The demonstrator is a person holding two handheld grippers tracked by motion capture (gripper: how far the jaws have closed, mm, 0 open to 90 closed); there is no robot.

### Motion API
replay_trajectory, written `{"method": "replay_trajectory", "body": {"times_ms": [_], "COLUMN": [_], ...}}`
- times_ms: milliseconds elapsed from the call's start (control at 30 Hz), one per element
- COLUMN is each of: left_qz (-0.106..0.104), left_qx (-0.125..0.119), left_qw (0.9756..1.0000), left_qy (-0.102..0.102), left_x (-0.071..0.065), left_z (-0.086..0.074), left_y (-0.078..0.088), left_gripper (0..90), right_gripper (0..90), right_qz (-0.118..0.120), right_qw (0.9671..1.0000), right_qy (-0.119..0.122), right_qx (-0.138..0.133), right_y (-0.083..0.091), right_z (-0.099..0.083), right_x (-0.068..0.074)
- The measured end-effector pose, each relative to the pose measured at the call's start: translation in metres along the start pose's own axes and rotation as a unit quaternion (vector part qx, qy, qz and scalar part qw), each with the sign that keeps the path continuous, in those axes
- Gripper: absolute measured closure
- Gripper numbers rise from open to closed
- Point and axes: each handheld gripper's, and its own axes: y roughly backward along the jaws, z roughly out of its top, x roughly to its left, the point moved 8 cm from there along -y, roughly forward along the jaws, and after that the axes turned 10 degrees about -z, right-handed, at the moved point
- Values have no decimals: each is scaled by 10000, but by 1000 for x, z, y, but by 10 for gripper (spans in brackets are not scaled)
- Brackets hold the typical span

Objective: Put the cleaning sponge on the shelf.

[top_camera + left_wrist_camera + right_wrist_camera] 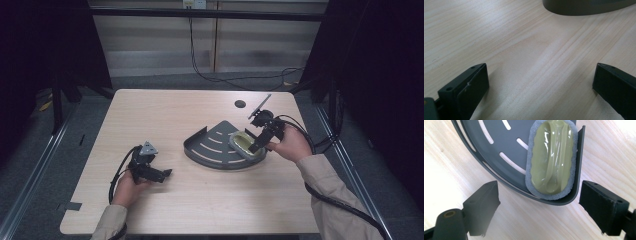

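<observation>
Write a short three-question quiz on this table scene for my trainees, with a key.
1. True or false: the right hand-held gripper is clamped on the scrub pad.
2. Where does the scrub pad lie?
A. on the bare table
B. in the grey slotted tray, against its wall
C. between the jaws of the left hand-held gripper
3. Fill in: the left hand-held gripper has only bare ____ between its jaws.

Key
1. False: its jaws stand wide apart, clear of pad and tray.
2. B
3. Table
</observation>
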Motion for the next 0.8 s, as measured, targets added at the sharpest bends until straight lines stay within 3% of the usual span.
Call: {"method": "replay_trajectory", "body": {"times_ms": [800], "left_qz": [4], "left_qx": [33], "left_qw": [10000], "left_qy": [-40], "left_x": [1], "left_z": [0], "left_y": [0], "left_gripper": [0], "right_gripper": [155], "right_qz": [55], "right_qw": [9996], "right_qy": [288], "right_qx": [40], "right_y": [-7], "right_z": [-33], "right_x": [18]}}
